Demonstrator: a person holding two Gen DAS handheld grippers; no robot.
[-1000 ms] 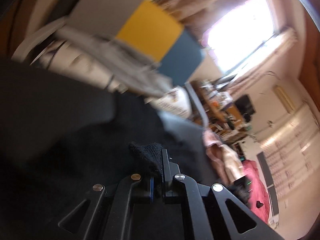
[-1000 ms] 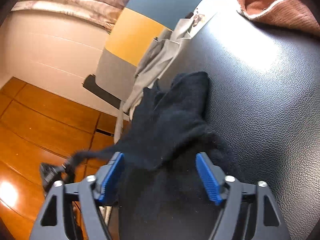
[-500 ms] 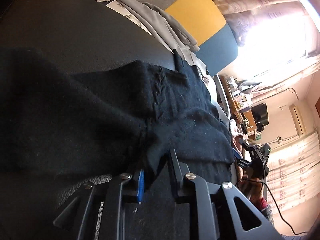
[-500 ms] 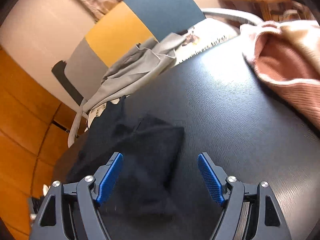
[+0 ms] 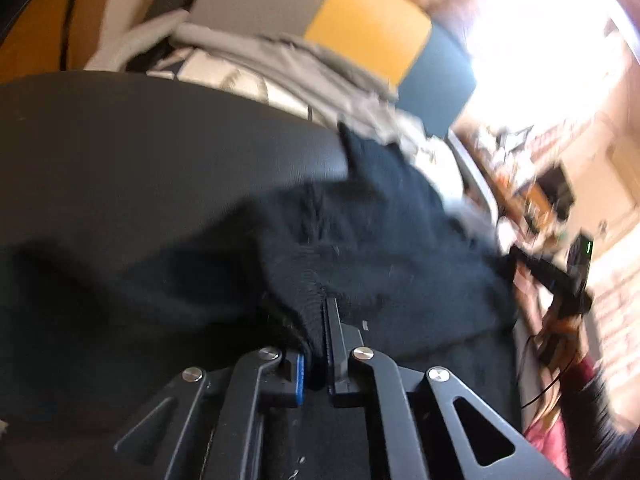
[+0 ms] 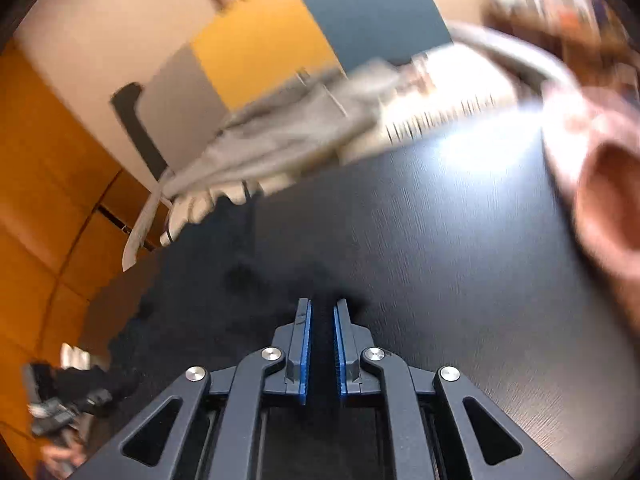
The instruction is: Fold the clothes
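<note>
Half a second ago the right tongs (image 6: 320, 312) stood wide apart above the black sweater (image 5: 380, 248); now their blue pads are drawn close together with only a narrow dark gap between them. Dark knit lies at their tips, but motion blur hides whether any of it is caught there, so I cannot tell if they grip cloth. The left tongs (image 5: 322, 312), slightly parted then, are now clamped on a ribbed fold of the sweater, which bunches up right at the tips.

From the left wrist view, the sweater lies in a rumpled heap on the dark table (image 5: 140, 140), reaching toward its far edge, where one corner sticks up in a point. Beyond that edge a grey garment (image 5: 312, 64) is draped over a chair (image 5: 368, 20) with grey, yellow and blue back panels. The other gripper shows blurred at the right of that view, with a dark red sleeve (image 5: 584, 372) below it.

From the right wrist view, a pink garment (image 6: 604, 184) rests on the table at the right, well apart from the sweater. Orange wood floor (image 6: 36, 184) shows to the left.
</note>
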